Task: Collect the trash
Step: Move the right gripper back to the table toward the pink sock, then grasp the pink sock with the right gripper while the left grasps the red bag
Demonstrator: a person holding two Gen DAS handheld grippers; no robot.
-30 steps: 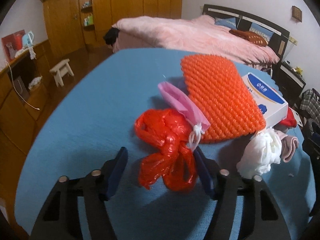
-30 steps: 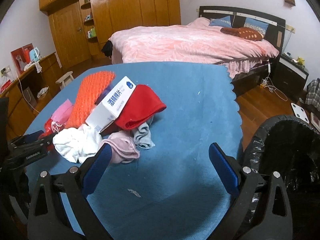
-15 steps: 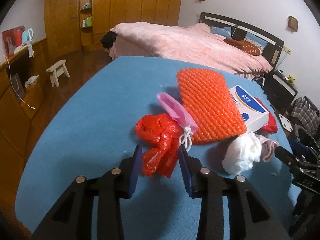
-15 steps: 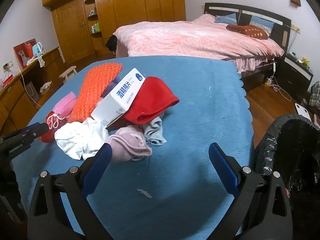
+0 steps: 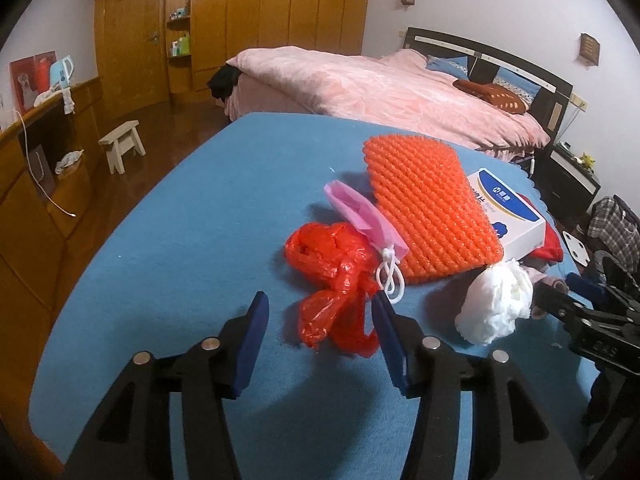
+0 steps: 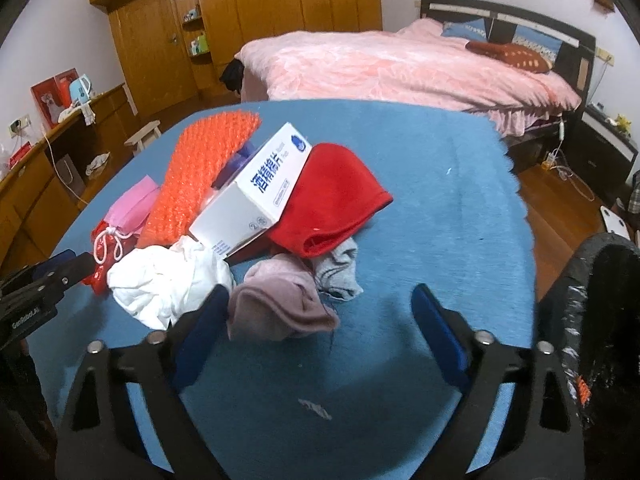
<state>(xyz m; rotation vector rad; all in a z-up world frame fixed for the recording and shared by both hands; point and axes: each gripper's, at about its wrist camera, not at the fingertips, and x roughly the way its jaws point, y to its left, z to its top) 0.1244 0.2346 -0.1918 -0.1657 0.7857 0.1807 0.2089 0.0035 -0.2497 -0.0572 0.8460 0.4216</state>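
Blue table carries a pile: orange bubble-wrap sheet, white-and-blue box, crumpled white wad. Red plastic bag, crinkled, glossy and knotted, lies at the pile's near-left end, touching a pink drawstring pouch. Left gripper is spread, its tips flanking the bag's tail without gripping; right gripper stands wide over socks.

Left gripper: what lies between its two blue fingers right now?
In the left wrist view, the lower tail of the crumpled red plastic bag lies between the open left gripper fingers, on the blue tablecloth.
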